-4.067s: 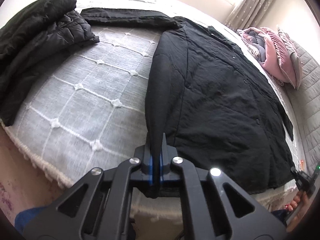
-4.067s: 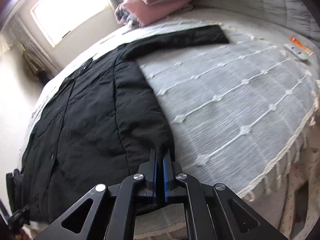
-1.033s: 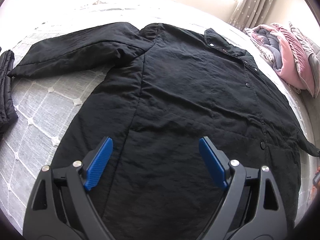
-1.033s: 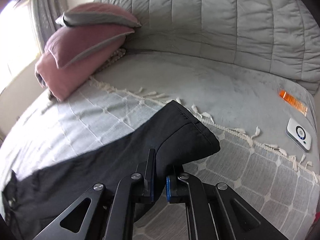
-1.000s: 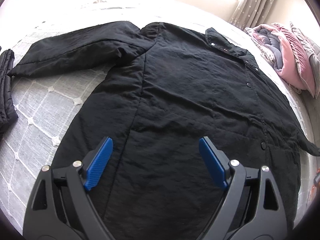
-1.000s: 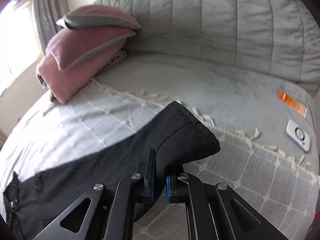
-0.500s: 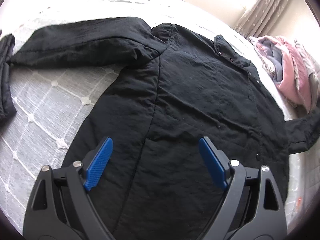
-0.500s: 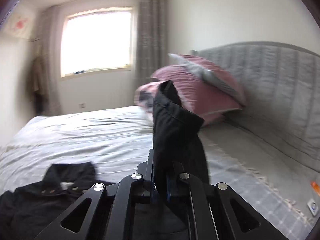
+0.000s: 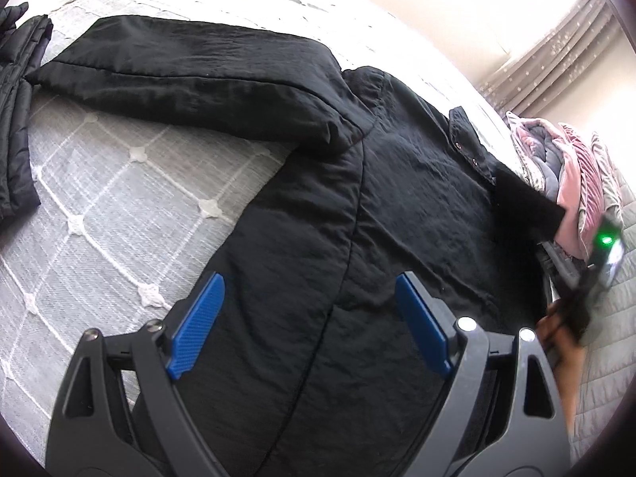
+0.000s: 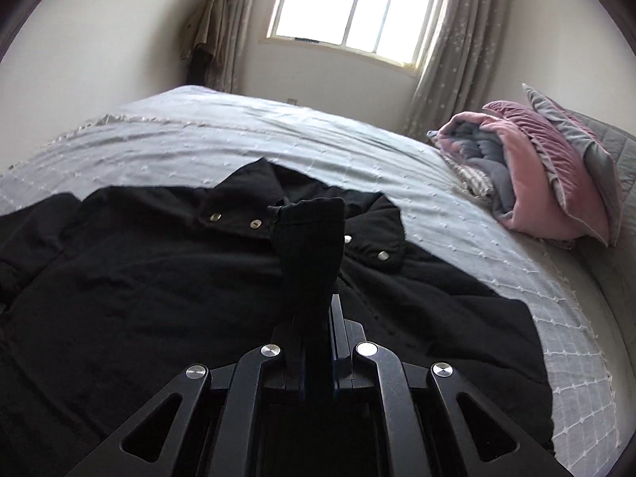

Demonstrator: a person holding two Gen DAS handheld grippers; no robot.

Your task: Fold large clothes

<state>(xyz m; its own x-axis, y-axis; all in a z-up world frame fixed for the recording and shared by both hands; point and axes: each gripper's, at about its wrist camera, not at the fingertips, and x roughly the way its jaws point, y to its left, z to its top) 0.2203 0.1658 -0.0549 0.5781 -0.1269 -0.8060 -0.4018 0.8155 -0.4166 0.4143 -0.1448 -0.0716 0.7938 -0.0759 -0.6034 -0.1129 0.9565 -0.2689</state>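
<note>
A large black coat (image 9: pixel 357 206) lies spread front-up on the bed, its left sleeve (image 9: pixel 190 67) stretched out to the side. My left gripper (image 9: pixel 310 318) is open and empty, hovering above the coat's lower body. My right gripper (image 10: pixel 316 318) is shut on the cuff of the coat's right sleeve (image 10: pixel 310 238) and holds it up over the chest, near the snap collar (image 10: pixel 238 214). That lifted sleeve also shows in the left wrist view (image 9: pixel 524 202), with the right gripper's body beside it (image 9: pixel 596 262).
The bed has a grey-white tufted cover (image 9: pixel 99 198). Another black quilted garment (image 9: pixel 16 119) lies at its left edge. Pink and grey pillows and a folded blanket (image 10: pixel 536 175) sit by the headboard. A window (image 10: pixel 353 8) is on the far wall.
My right gripper has lifted the right sleeve cuff off the bed and swung it over the coat's chest. My left gripper, earlier shut on the hem, stays open and has drifted slightly left.
</note>
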